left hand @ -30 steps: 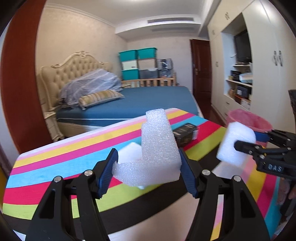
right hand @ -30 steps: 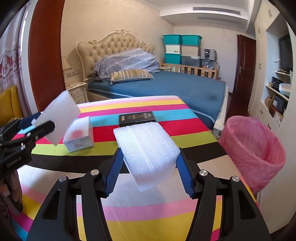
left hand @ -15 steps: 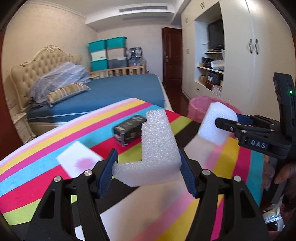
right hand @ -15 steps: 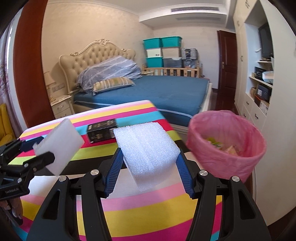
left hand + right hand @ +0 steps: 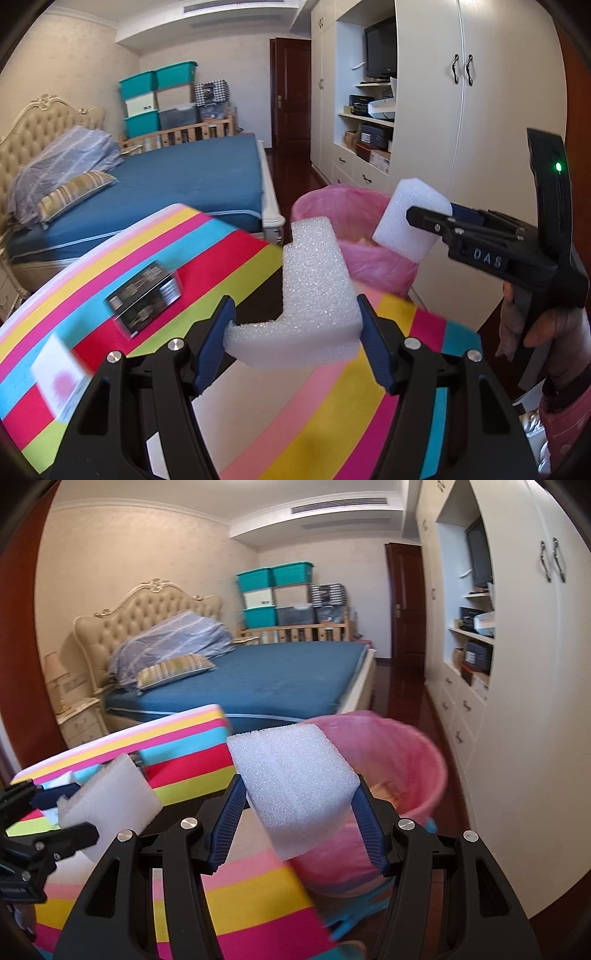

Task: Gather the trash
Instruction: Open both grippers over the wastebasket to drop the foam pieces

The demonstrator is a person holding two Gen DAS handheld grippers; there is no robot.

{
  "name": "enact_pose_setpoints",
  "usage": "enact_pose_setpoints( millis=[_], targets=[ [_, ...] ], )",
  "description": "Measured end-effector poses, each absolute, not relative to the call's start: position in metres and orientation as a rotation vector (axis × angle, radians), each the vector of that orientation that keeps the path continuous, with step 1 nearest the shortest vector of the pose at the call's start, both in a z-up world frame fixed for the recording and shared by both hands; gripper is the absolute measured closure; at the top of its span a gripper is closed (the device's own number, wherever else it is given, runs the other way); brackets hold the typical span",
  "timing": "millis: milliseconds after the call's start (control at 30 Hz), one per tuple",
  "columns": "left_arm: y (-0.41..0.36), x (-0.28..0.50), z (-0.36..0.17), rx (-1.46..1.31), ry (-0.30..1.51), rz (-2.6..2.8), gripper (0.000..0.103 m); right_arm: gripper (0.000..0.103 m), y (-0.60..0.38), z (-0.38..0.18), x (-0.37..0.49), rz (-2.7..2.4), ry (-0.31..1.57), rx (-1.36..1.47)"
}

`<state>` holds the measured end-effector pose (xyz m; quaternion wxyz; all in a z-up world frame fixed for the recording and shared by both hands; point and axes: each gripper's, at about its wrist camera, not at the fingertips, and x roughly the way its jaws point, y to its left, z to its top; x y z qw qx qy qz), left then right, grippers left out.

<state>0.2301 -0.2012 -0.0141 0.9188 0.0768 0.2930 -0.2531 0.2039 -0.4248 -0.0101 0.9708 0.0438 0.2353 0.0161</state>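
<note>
Two foam scraps carried | left gripper jaws clamp L-shaped foam | right gripper jaws clamp foam block | both aimed toward pink bin for dumping

1. My left hand-held gripper is matt black plastic with ribbed blue pads
2. The L-shaped foam piece looks white, coarse and grainy
3. I see a thin, glossy pink bin liner
4. The tabletop wears smooth striped cloth
</note>
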Motion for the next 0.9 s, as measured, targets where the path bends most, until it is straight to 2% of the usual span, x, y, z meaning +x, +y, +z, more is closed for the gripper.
enact_pose_setpoints(
  millis=[333,667,700,733,767,800,900],
  targets=[
    [-0.281,0.306,0.009,0.064,0.647,-0.557,0.039,0.047,-0.487,-0.014,0.243,-0.05,0.496,0.086],
    [-0.321,0.365,0.015,-0.026,0.68,-0.57,0.036,0.044,-0.513,-0.023,0.277,-0.042,0.494,0.092],
    [-0.324,0.37,0.015,-0.033,0.681,-0.586,0.033,0.043,-0.513,-0.023,0.28,-0.04,0.481,0.083],
    [-0.327,0.373,0.016,-0.031,0.679,-0.586,0.03,0.031,-0.514,-0.024,0.281,-0.035,0.473,0.078],
    [-0.327,0.375,0.016,-0.027,0.668,-0.57,0.023,0.019,-0.515,-0.025,0.284,-0.024,0.468,0.072],
    [-0.326,0.376,0.016,-0.031,0.658,-0.556,0.016,0.018,-0.516,-0.027,0.285,-0.027,0.464,0.067],
    [-0.313,0.372,0.018,-0.066,0.621,-0.523,0.008,0.018,-0.522,-0.028,0.277,-0.034,0.456,0.091]
  ],
)
